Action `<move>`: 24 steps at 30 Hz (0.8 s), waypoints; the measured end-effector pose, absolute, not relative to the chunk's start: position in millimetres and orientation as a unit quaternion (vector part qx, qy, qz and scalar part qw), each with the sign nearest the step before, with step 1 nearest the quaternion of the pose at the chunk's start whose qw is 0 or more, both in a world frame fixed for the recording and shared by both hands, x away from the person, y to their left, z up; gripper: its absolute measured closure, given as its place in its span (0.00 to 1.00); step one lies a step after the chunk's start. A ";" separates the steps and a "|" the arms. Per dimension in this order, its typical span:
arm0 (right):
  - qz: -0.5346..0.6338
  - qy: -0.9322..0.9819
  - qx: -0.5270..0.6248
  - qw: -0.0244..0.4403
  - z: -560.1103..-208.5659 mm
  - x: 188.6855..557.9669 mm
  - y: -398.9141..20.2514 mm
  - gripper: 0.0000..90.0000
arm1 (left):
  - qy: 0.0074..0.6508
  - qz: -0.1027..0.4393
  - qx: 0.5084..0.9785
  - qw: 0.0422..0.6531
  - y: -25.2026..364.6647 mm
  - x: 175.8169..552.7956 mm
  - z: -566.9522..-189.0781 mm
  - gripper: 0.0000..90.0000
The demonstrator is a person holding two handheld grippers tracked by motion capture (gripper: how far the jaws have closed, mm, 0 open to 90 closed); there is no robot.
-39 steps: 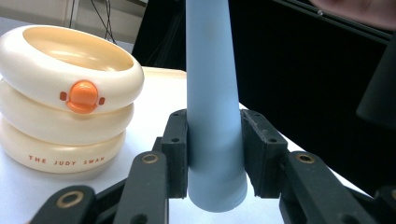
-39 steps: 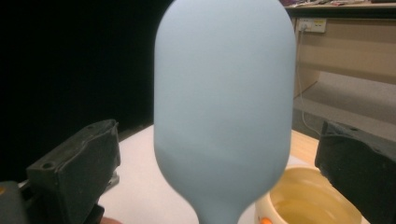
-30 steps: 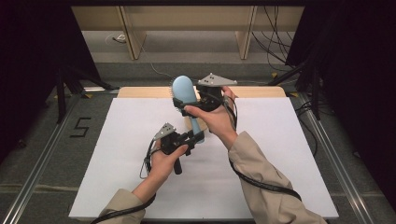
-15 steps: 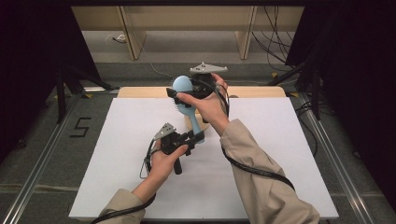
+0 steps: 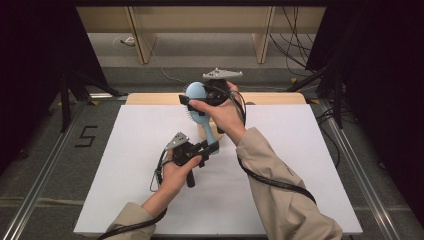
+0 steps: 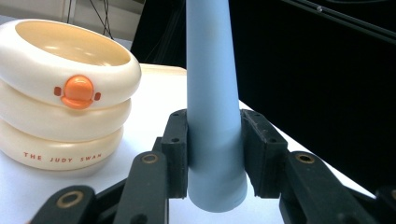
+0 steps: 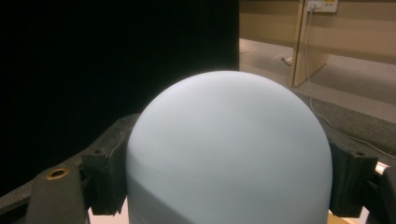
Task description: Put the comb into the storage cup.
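A light blue hairbrush (image 5: 196, 94) stands upright above the white board. My left gripper (image 5: 212, 147) is shut on the low end of its handle (image 6: 212, 93), a pad pressed to each side. My right gripper (image 5: 192, 104) comes in from the far side at the brush's rounded head (image 7: 224, 140). Its jaws have just been closing, and both pads now touch the sides of the head. A cream stacked-ring container (image 6: 60, 98) with an orange duck bill stands just behind the handle, on the board.
The white board (image 5: 125, 165) covers the table, with a wooden strip (image 5: 150, 98) along its far edge. Black curtains hang at both sides. Wooden furniture legs (image 5: 140, 40) and cables lie beyond the table. A "5" mark (image 5: 86, 136) is on the floor at left.
The right hand has shifted a little left and risen over the brush head, with its jaws drawing in onto the head. The left hand and the handle have stayed put.
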State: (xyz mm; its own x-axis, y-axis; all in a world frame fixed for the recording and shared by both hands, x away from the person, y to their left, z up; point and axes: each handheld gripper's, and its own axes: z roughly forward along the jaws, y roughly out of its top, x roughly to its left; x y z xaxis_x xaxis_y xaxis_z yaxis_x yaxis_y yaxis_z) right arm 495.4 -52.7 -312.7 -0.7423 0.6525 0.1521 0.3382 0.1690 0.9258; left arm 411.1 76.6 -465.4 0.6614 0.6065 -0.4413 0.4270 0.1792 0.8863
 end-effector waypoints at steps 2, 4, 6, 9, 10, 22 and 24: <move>0.552 0.753 0.329 0.143 -313.0 494.9 -52.3 0.22 | 0.405 0.069 0.638 0.651 76.4 411.0 -465.8 0.71; 0.550 0.754 0.329 0.144 -313.1 494.4 -51.9 0.22 | 0.405 0.070 0.639 0.650 76.5 410.9 -465.8 0.71; 0.550 0.754 0.328 0.147 -313.6 493.5 -51.4 0.22 | 0.405 0.072 0.641 0.648 76.6 411.0 -466.0 0.71; 0.546 0.756 0.329 0.148 -313.5 492.5 -50.3 0.23 | 0.405 0.072 0.643 0.646 76.7 411.1 -466.6 0.71; 0.545 0.757 0.329 0.148 -313.4 492.3 -50.2 0.23 | 0.404 0.073 0.644 0.645 76.8 411.1 -466.6 0.71; 0.549 0.751 0.331 0.159 -311.7 489.3 -49.8 0.23 | 0.401 0.084 0.647 0.643 78.6 411.4 -464.4 0.71; 0.549 0.751 0.330 0.162 -311.2 488.3 -49.4 0.23 | 0.400 0.087 0.648 0.642 78.9 411.3 -464.0 0.71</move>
State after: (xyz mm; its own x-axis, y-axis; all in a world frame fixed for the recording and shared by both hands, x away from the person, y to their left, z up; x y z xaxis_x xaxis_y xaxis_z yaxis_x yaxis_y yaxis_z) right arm 488.3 -49.4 -311.2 -0.7302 0.6727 0.1193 0.3170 0.1790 0.9314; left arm 411.3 78.9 -464.0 0.6642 0.6303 -0.4019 0.4071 0.1459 0.9016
